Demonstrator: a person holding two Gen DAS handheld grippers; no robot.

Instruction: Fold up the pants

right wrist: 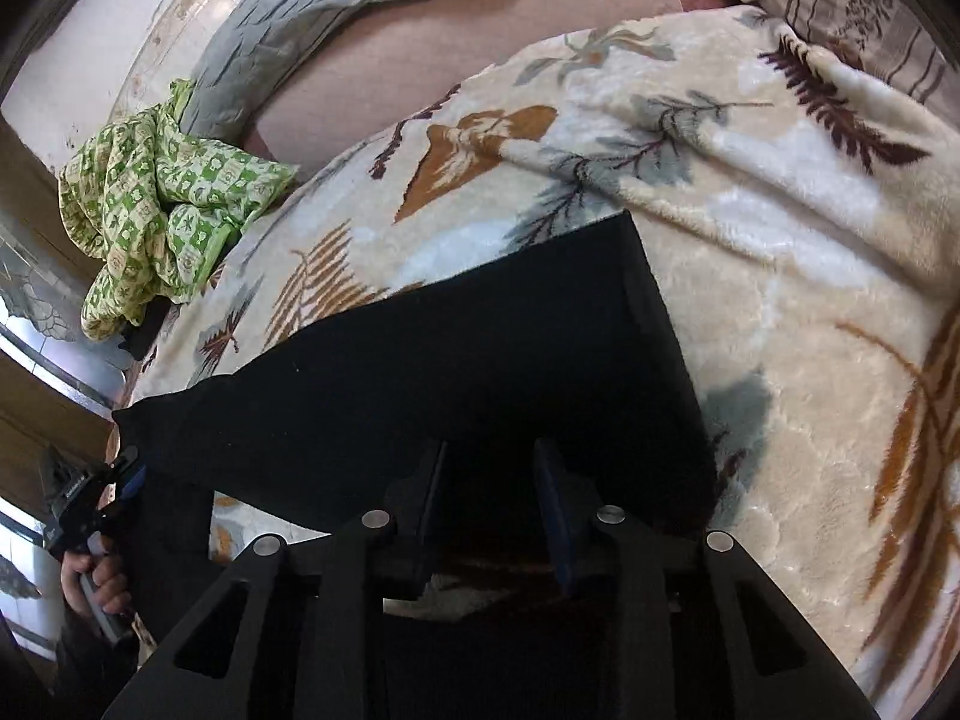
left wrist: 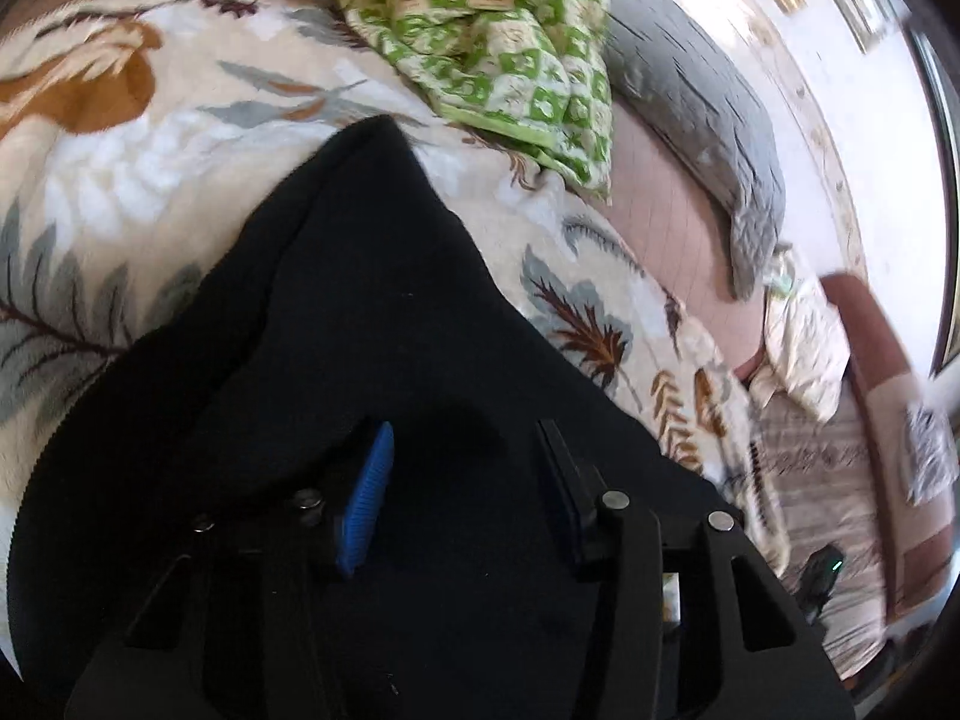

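Observation:
The black pants (left wrist: 360, 312) lie on a cream blanket with a leaf print (left wrist: 120, 168) on a bed. In the left wrist view my left gripper (left wrist: 468, 456) is open over the pants, its blue pad (left wrist: 369, 492) and black finger apart with dark cloth under them. In the right wrist view the pants (right wrist: 480, 354) lie as a wide folded band on the blanket (right wrist: 810, 300). My right gripper (right wrist: 489, 480) is open above their near edge. The left gripper (right wrist: 90, 498) shows at the far left, in a hand, at the pants' left end.
A crumpled green patterned cloth (left wrist: 498, 48) (right wrist: 162, 210) lies at the blanket's far edge. A grey quilt (left wrist: 696, 108) (right wrist: 324, 12) lies on the pink sheet (right wrist: 480, 48). Pillows and striped bedding (left wrist: 810, 348) are at the head.

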